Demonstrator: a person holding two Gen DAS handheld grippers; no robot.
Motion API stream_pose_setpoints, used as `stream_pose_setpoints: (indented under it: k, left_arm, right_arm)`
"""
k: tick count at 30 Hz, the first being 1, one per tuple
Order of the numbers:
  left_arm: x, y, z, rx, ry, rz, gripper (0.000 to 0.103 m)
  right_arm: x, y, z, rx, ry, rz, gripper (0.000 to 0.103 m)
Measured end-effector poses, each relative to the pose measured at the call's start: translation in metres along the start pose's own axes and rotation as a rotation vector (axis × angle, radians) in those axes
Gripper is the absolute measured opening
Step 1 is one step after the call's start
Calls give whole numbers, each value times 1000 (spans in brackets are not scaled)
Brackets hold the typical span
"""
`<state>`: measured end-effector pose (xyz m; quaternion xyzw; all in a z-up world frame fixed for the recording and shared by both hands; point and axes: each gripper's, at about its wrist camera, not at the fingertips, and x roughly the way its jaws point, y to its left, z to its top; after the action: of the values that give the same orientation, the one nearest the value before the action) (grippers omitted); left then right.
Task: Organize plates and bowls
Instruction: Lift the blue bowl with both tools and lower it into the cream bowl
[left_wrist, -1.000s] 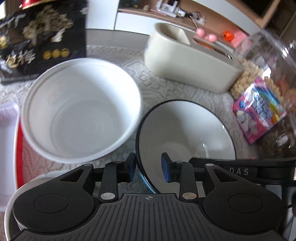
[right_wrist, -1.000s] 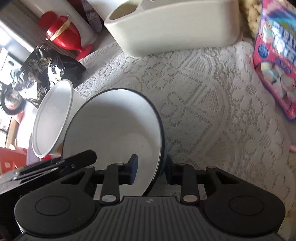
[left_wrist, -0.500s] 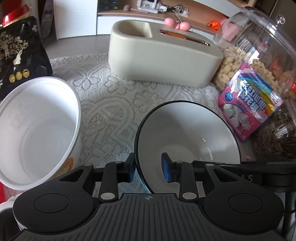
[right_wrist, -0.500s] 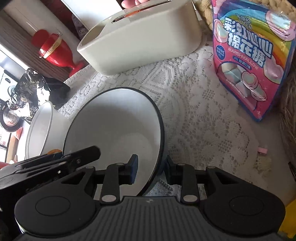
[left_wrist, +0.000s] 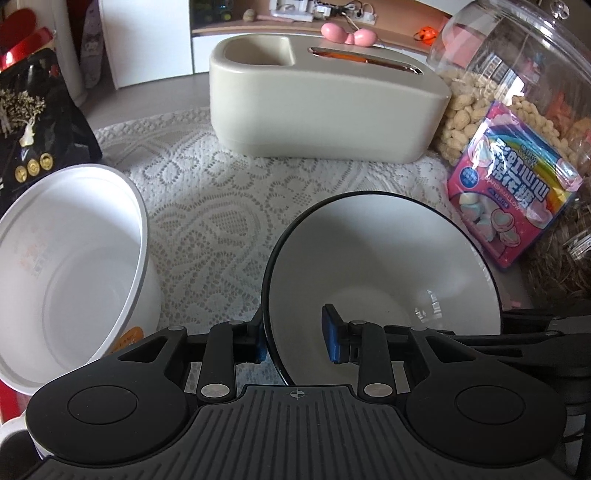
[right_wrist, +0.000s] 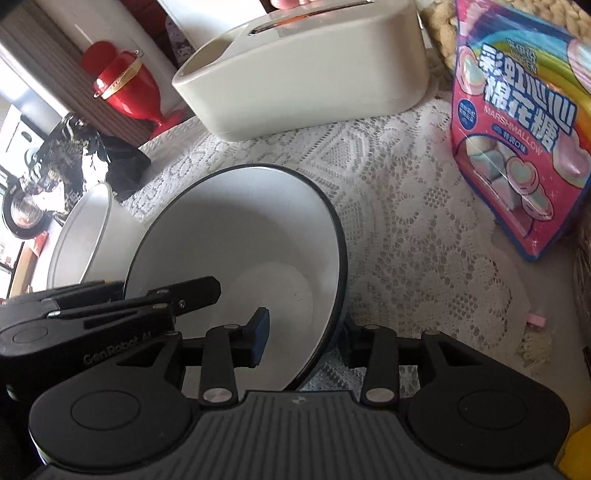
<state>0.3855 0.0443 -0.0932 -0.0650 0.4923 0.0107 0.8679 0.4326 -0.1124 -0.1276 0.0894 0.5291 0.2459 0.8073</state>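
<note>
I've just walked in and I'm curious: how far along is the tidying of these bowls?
Nothing looks stacked yet. In hand is the dark-rimmed bowl: the left gripper and right gripper each straddle its rim above the lace cloth. The right one's jaws are opening, its inner pad already off the bowl, so it seems to be being set down. The white tub beside it stands separate, not yet dealt with.
</note>
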Motion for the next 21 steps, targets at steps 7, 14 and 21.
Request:
stream_pose_setpoints:
  k: [7, 14, 21]
  left_arm:
    - [13, 3, 0, -21, 52, -23, 32]
    - [-3, 0, -5, -20, 14, -26, 31]
    - [-44, -7, -7, -15, -69, -22, 31]
  right_arm:
    - [-1, -3, -1, -4, -14, 12, 38]
    - [-8, 1, -5, -40, -50, -7, 38]
    - [-42, 15, -16, -90, -137, -3, 38]
